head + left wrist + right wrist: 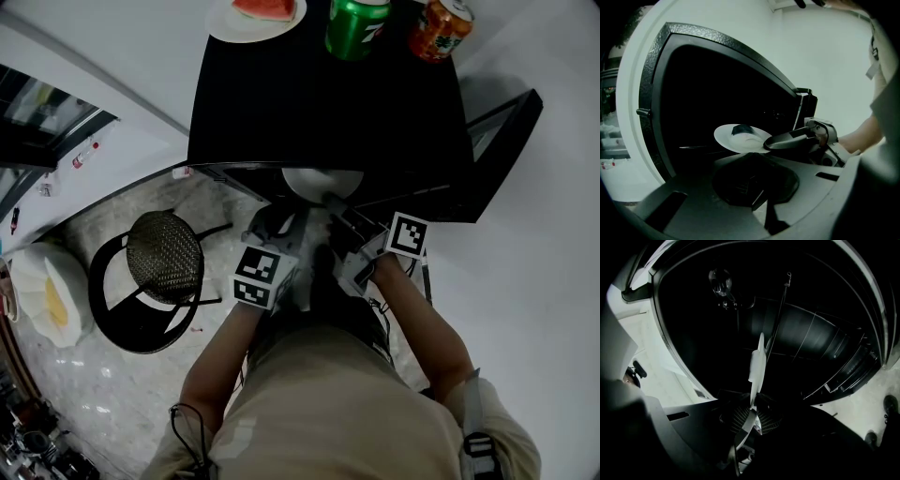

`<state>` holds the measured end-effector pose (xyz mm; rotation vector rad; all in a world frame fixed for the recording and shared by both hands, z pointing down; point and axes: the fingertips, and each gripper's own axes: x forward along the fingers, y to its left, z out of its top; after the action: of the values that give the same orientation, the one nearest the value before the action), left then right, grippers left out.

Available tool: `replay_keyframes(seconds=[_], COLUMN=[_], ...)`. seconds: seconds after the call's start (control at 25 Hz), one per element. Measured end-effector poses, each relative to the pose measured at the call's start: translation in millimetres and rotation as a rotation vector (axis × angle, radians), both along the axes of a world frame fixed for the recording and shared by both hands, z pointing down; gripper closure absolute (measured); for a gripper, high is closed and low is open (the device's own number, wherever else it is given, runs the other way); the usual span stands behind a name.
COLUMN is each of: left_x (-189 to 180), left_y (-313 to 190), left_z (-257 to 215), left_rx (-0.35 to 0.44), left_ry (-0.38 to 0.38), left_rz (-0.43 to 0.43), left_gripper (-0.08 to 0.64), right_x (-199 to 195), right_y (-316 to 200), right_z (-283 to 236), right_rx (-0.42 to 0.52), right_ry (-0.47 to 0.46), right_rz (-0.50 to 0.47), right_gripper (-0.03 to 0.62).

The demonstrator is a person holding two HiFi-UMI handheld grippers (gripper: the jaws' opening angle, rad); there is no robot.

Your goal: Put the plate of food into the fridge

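On top of the fridge (328, 103) two cans, a green can (354, 26) and an orange can (441, 28), and one watermelon plate (228, 28) are counted, one plate of food (723, 137) at its opening, and one stool (161, 246) beside it.

The plate (322, 181) sits in the fridge (328, 103) opening, under its top. On that top: a second plate (255, 21) left, a can (354, 26) centre, another can (439, 28) right. A stool (155, 277) stands left.

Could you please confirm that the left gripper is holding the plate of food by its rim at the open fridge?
Not quite: it is the right gripper that is holding the plate of food by its rim at the open fridge. The right gripper view shows its jaws shut on the rim.
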<state>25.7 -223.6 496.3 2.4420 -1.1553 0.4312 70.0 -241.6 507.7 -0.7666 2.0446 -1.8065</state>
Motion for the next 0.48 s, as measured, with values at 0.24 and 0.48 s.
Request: replay_keyframes(seconds=[0.24, 0.48], left_x=[2.0, 10.3], left_y=[1.3, 3.3], left_z=[0.2, 5.5], left_rx=[0.003, -0.013], left_ry=[-0.002, 0.002], left_rz=[0.007, 0.033], left_gripper=[0.549, 0.549], right_x=[-0.7, -2.4], right_y=[-1.7, -3.6], right_z=[2.3, 3.1], right_rx=[-0.01, -0.016], right_ry=[0.003, 0.0], right_rz=[-0.001, -0.008], right_gripper=[0.543, 0.546])
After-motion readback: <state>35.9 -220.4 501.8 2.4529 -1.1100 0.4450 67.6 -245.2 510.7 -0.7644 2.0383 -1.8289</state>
